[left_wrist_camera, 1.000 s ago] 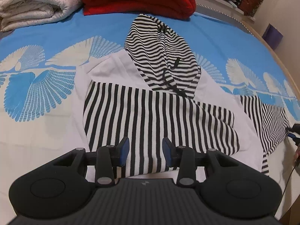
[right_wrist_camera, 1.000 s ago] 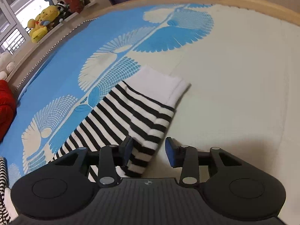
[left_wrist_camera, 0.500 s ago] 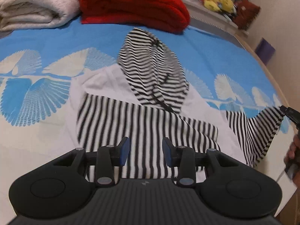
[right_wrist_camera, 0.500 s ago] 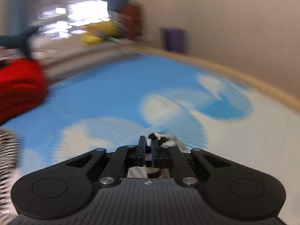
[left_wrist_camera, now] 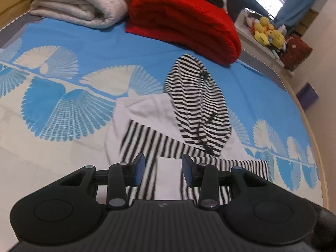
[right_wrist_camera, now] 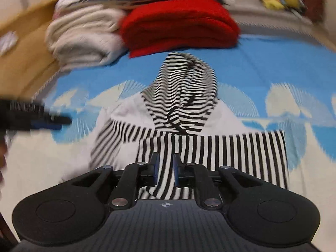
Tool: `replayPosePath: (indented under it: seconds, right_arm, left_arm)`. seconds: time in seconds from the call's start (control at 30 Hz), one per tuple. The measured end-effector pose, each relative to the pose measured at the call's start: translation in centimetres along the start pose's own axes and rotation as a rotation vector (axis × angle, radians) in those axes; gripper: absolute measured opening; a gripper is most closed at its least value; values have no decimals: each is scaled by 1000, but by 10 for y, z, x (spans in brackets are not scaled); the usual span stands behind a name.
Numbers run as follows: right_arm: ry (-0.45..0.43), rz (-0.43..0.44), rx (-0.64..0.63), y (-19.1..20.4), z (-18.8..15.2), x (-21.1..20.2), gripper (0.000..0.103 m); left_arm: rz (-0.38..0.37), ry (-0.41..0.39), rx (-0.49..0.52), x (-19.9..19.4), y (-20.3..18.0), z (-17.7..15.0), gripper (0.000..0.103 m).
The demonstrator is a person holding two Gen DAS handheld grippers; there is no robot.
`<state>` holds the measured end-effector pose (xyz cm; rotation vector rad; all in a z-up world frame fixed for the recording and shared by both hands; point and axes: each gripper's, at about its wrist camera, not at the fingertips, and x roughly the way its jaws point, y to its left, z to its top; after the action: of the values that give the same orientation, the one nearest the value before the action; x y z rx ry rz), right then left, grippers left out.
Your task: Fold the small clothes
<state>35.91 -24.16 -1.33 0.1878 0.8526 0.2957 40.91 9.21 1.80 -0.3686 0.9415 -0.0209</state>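
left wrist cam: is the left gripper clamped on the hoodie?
No, the left gripper has its jaws apart above the striped hoodie, with no fabric pinched between them.

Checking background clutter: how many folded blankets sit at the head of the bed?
2. A cream blanket on the left and a red blanket beside it on the right, behind the striped hoodie. More may lie out of frame.

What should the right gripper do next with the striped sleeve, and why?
Probably back the right gripper off. The striped sleeve already lies folded across the hoodie's body below the hood, and the jaws have just been opening, with a fold of sleeve cloth between them. The left gripper is open above the hem.
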Motion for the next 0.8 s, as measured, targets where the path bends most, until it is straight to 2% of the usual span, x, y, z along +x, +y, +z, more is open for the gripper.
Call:
replayPosePath:
  seconds: [0.03,0.1,0.27,0.3,0.4,0.47,0.5,0.57,0.63,0.8]
  right_arm:
    - [-24,-19,60,-4,4,-6,29]
    - [-67,-41,158,-6,10,-16,34]
    - [-205,-82,295,-33,12,-33,35]
    - [-201,-89,317,-41,8,-28,35]
    - [-99,-134,424,-61,-3,-6,36]
    - [-60,-102,483,-68,-6,2,36]
    - [-49,-87,478,-69,-6,6,36]
    - [-38,-113,446,-68,-6,9,36]
    - [-32,-122,440,-72,-6,8,36]
    - [11,-133,465,-81,-9,9,36]
  left_arm:
    - [5,1,-6,0,4,1,43]
    - [13,5,-19,1,11,2,43]
    - [36,32,-36,12,18,0,43]
    - [35,38,-35,15,18,-1,43]
    - [43,64,-22,28,14,-6,43]
    - [23,98,-31,40,13,-11,43]
    - [12,117,-37,46,13,-14,42]
    - [-11,149,-52,58,13,-21,40]
    - [-9,169,-36,70,9,-29,24]
    - [-19,215,-20,96,-4,-43,23]
